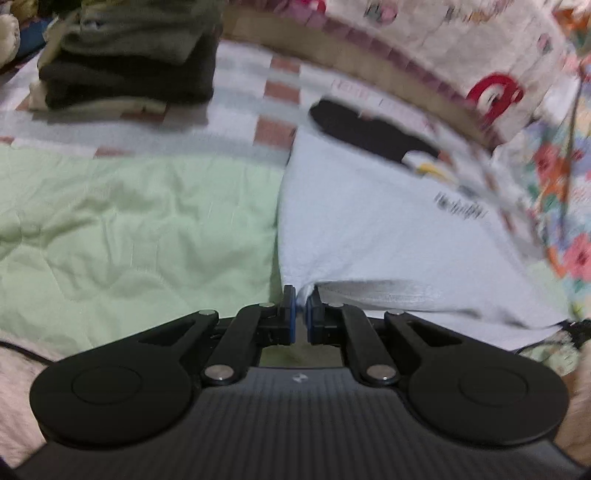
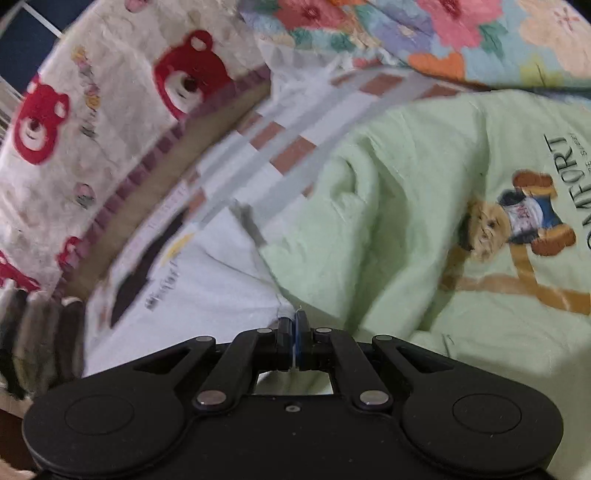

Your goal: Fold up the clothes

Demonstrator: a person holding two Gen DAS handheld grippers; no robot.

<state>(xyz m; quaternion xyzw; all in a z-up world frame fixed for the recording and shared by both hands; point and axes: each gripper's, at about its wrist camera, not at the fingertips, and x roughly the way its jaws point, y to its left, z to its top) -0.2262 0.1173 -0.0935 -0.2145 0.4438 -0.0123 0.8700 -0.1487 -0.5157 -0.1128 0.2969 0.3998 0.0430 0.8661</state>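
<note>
A white T-shirt (image 1: 388, 229) with a black print lies on the bed, right of centre in the left wrist view. My left gripper (image 1: 301, 306) is shut on its near hem, which bunches up between the blue pads. In the right wrist view the same white T-shirt (image 2: 192, 288) spreads out to the left, and my right gripper (image 2: 294, 325) is shut on a corner of it. A pale green quilt (image 2: 424, 221) with a teddy bear picture lies under and beside the shirt.
A stack of folded dark and grey clothes (image 1: 125, 62) sits at the far left on the checked bedsheet (image 1: 251, 96). A red-bear blanket (image 2: 92, 122) runs along the bed's far side, and a floral cover (image 2: 424, 33) lies beyond the quilt.
</note>
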